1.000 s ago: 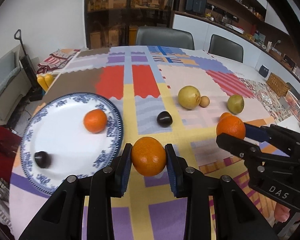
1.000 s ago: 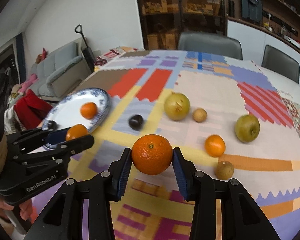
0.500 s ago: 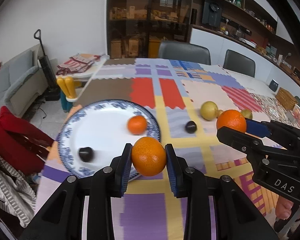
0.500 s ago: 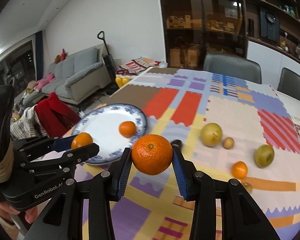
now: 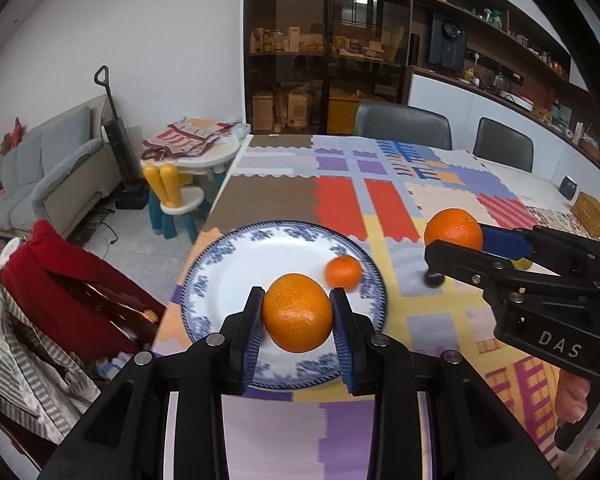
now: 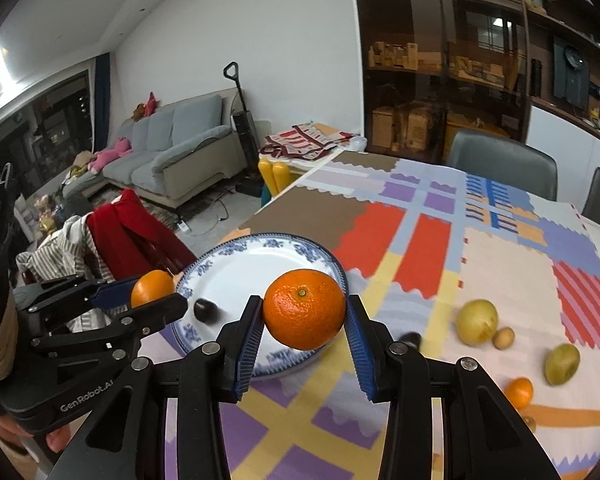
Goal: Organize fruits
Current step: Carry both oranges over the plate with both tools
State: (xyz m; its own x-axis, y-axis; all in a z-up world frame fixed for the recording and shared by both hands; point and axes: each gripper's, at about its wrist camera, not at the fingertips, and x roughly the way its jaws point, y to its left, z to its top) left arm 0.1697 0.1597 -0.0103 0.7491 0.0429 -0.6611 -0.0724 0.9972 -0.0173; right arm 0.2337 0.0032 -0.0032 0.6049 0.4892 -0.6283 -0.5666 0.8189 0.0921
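My left gripper [image 5: 298, 316] is shut on an orange [image 5: 298, 312] and holds it above the near part of the blue-rimmed white plate [image 5: 236, 276]. A small orange [image 5: 343, 272] lies on the plate's right side. My right gripper [image 6: 305, 320] is shut on another orange [image 6: 304, 308], above the plate's [image 6: 252, 264] right rim. A dark plum [image 6: 205, 310] lies on the plate. The left gripper also shows in the right wrist view [image 6: 156, 300], and the right gripper in the left wrist view [image 5: 456, 240].
On the patchwork tablecloth [image 6: 500, 264] lie a dark plum [image 6: 410, 338], a yellow pear [image 6: 477, 322], a small brown fruit [image 6: 504, 338], a green fruit [image 6: 562, 363] and a small orange [image 6: 519, 392]. A chair draped with red cloth [image 5: 72, 292] stands at the table's left edge.
Both grippers have moved left toward the plate, each still holding its orange. The plate now lies under both of them.
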